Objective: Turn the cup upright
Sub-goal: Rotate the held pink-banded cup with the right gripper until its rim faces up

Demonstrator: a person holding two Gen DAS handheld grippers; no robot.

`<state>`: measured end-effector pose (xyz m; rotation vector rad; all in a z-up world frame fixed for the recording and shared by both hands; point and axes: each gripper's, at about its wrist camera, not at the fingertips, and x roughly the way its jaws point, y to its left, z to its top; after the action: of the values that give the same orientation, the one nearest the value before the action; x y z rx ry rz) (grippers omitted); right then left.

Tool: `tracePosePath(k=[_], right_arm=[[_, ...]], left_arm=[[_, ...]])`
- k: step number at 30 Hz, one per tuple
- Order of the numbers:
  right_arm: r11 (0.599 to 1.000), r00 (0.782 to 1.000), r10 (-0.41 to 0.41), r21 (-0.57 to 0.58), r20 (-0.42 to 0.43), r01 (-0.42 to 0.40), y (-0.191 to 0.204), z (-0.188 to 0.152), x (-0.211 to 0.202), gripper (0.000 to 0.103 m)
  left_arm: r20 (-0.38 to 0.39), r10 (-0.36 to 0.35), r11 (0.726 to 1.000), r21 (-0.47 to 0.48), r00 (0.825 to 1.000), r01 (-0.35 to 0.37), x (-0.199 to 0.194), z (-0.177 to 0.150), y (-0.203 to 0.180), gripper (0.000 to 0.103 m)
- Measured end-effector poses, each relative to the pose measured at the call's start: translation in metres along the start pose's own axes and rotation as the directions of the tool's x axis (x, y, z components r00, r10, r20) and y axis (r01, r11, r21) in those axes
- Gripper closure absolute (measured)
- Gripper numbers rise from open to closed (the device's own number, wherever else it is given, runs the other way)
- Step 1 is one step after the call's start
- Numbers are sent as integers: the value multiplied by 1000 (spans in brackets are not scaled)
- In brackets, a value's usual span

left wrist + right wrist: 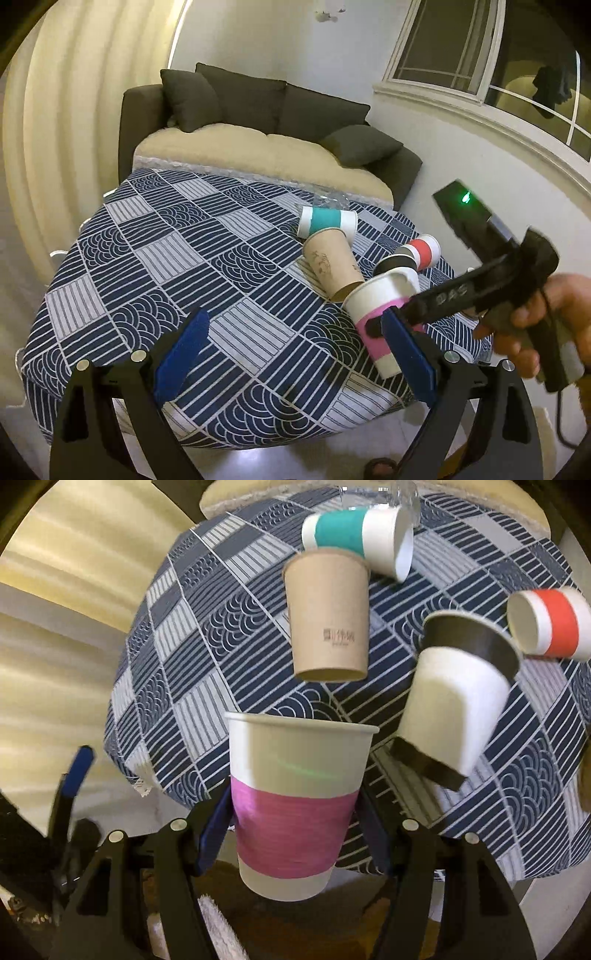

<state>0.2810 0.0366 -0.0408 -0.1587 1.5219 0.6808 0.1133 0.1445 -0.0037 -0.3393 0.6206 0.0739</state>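
Observation:
My right gripper (295,823) is shut on a white paper cup with a pink band (295,812), held off the table with its rim up. In the left wrist view the same pink-banded cup (369,314) hangs tilted in the right gripper (388,321) over the table's right side. My left gripper (291,354) is open and empty, its blue pads (184,350) spread above the patterned tablecloth (184,258). A brown cup (328,616), a teal-banded cup (354,535), a red-banded cup (554,624) and a black-and-white cup (454,694) lie on their sides.
The round table is covered by a navy and white patterned cloth (207,635). A dark sofa with a beige cover (258,125) stands behind it. A clear plastic item (328,201) lies at the table's far edge. Curtains (74,129) hang at left.

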Motion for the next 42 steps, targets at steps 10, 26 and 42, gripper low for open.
tracePosePath(k=[10,26,42], right_arm=[[999,999,-22,37,-26,23,-7,0,22,39],[999,990,50,8,129,-51,-13,-37,-47,29],[984,934,170,-12,315,-175,-64,-180,-43,29]], left_arm=[[-31,14,1000,9,999,-14,5,-2,2,11],[-164,-60,998,-30,985,56,26,-4,-6,11],[-522,23,999,-10,853,-33,94,29,-70,11]])
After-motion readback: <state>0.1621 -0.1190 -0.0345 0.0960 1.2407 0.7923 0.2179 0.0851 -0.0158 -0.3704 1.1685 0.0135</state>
